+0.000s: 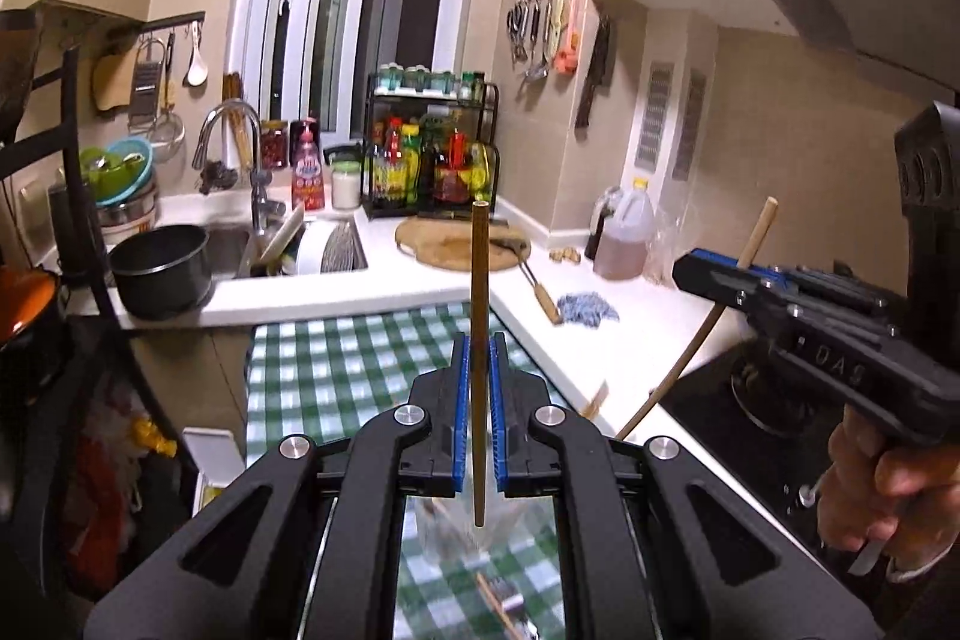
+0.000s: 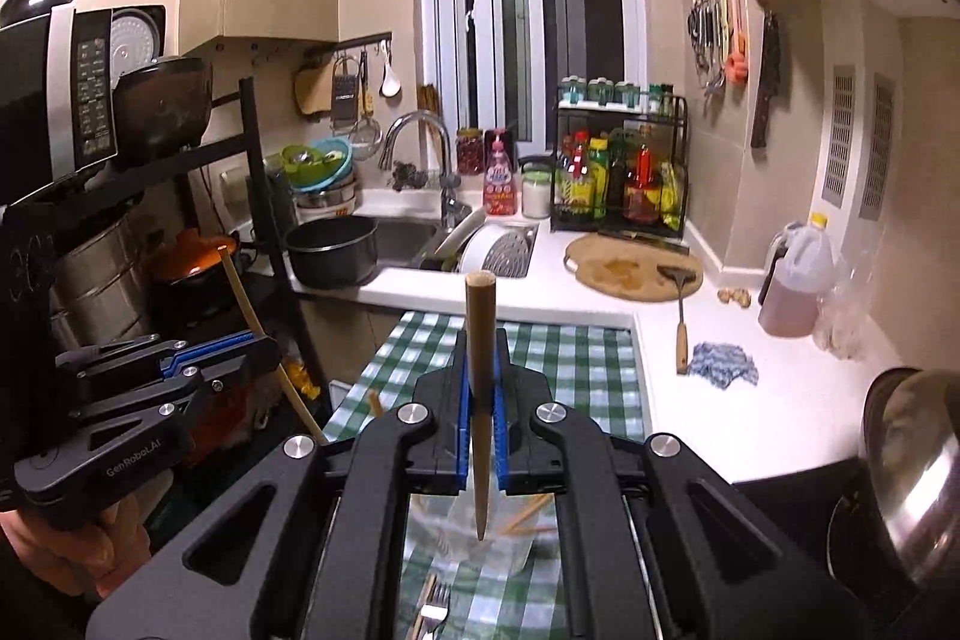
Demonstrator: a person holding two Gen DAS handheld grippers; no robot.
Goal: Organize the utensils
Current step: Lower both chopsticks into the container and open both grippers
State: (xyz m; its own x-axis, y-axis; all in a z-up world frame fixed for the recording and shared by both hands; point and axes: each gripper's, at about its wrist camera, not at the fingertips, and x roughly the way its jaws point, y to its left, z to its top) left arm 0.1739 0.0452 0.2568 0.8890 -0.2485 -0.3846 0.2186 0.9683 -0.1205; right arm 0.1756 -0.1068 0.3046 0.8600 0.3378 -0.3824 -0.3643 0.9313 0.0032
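My left gripper point(image 1: 479, 358) is shut on a thin brown chopstick point(image 1: 479, 292) held upright over the green checked cloth point(image 1: 336, 370). Its lower tip hangs above a clear glass container point(image 1: 462, 532). My right gripper point(image 2: 480, 364) is shut on a thicker wooden chopstick point(image 2: 480, 340), upright, tip pointing down into the clear glass container point(image 2: 480, 538), which holds several chopsticks. A fork point(image 2: 435, 610) lies on the cloth below. The right gripper shows in the left wrist view point(image 1: 729, 274); the left gripper shows in the right wrist view point(image 2: 240, 346).
White counter point(image 2: 750, 412) with a blue rag point(image 2: 723, 364), a wooden-handled spatula point(image 2: 681, 316) on a round cutting board point(image 2: 630, 268), an oil jug point(image 2: 798, 280). Black pot point(image 2: 333, 250) by the sink, condiment rack point(image 2: 618, 178), stove point(image 1: 774, 418), steel pot point(image 2: 912, 460) at right.
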